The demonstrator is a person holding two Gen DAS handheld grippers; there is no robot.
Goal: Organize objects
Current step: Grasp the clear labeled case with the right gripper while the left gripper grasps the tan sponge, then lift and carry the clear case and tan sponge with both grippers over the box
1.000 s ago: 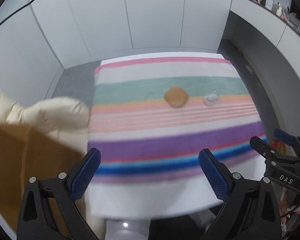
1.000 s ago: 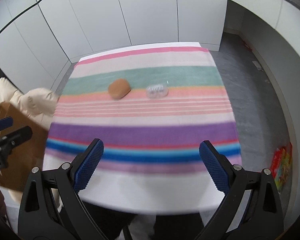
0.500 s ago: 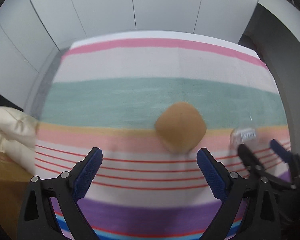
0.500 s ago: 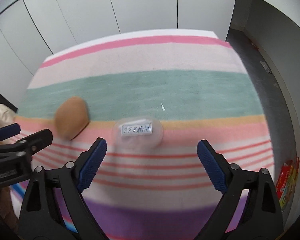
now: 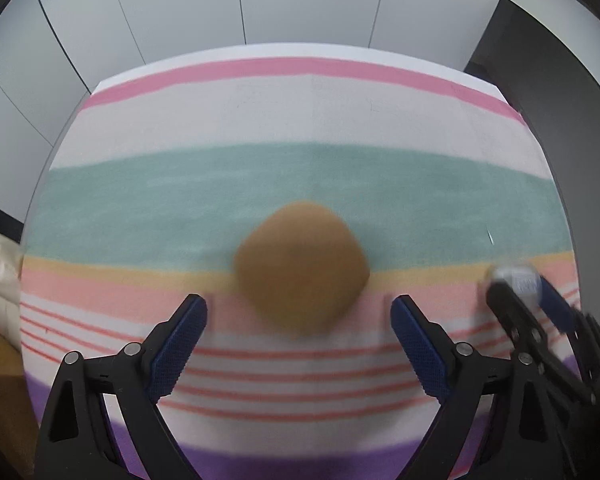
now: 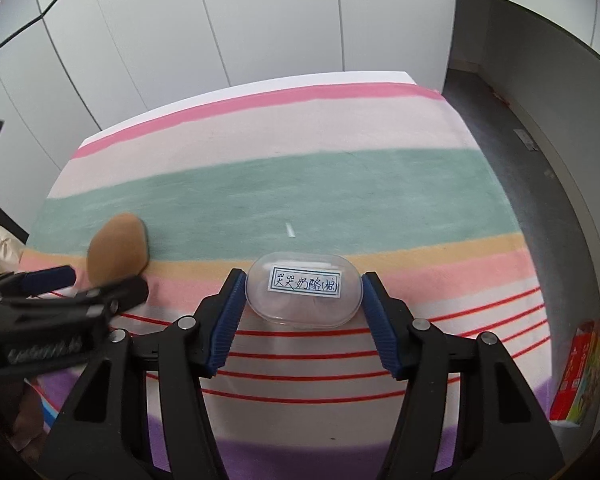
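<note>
On the striped cloth (image 6: 340,184) that covers the table, a clear oval case (image 6: 304,294) with a handwritten label lies between the blue pads of the right gripper (image 6: 303,280). Its jaws are closing; the pads stand right at the case's two ends, and whether they press on it I cannot tell. A little way to its left sits a tan rounded sponge (image 5: 302,276). The left gripper (image 5: 299,308) is poised over the sponge's near edge, jaws closing too but clear of the sponge on both sides.
</note>
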